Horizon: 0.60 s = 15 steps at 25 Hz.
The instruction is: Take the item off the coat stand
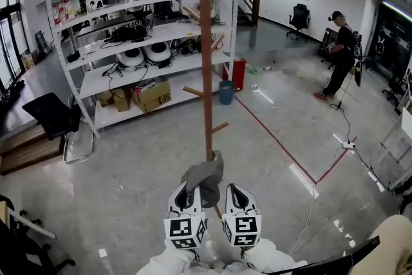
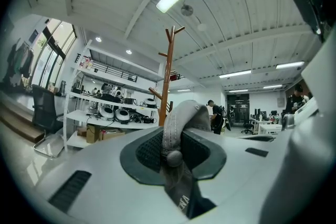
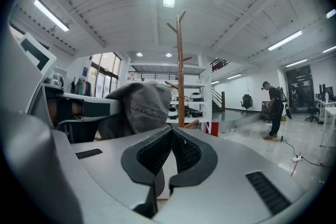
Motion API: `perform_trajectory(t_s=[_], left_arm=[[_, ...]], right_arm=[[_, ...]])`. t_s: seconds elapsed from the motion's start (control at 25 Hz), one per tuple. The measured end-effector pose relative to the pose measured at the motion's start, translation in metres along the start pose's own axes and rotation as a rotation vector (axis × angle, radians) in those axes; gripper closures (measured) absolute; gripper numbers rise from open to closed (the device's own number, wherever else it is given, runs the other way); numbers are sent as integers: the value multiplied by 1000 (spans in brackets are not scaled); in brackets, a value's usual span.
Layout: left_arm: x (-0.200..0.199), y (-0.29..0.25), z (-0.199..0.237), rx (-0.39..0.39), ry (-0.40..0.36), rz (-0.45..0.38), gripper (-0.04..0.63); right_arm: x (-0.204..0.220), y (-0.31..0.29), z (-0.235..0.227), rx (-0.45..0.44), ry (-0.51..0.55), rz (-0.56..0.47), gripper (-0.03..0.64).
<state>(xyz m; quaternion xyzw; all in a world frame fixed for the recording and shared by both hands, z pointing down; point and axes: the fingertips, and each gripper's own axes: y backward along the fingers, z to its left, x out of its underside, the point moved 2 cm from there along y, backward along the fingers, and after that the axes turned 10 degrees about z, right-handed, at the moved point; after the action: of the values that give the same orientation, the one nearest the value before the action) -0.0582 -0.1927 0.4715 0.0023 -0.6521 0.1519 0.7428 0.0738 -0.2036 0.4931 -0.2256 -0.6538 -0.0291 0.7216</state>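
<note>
Low in the centre of the head view, the left gripper (image 1: 191,195) is clamped narrowly on a fold of the grey cap (image 1: 206,176). The right gripper (image 1: 237,193) just beside it has its tips together with nothing between them. The coat stand (image 1: 205,61) runs up the middle of the frame, and the pegs in view are bare. In the left gripper view the cap (image 2: 184,113) sits well in front of the stand. The removal looks done; what seems left is carrying the cap away or setting it down.
</note>
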Motion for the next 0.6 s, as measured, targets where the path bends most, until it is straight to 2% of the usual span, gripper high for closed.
perform_trajectory(t_s=[0.6], left_arm=[[2,13,-10,2,-2,1,529]], right_arm=[[1,18,-2,8,6,-9,607]])
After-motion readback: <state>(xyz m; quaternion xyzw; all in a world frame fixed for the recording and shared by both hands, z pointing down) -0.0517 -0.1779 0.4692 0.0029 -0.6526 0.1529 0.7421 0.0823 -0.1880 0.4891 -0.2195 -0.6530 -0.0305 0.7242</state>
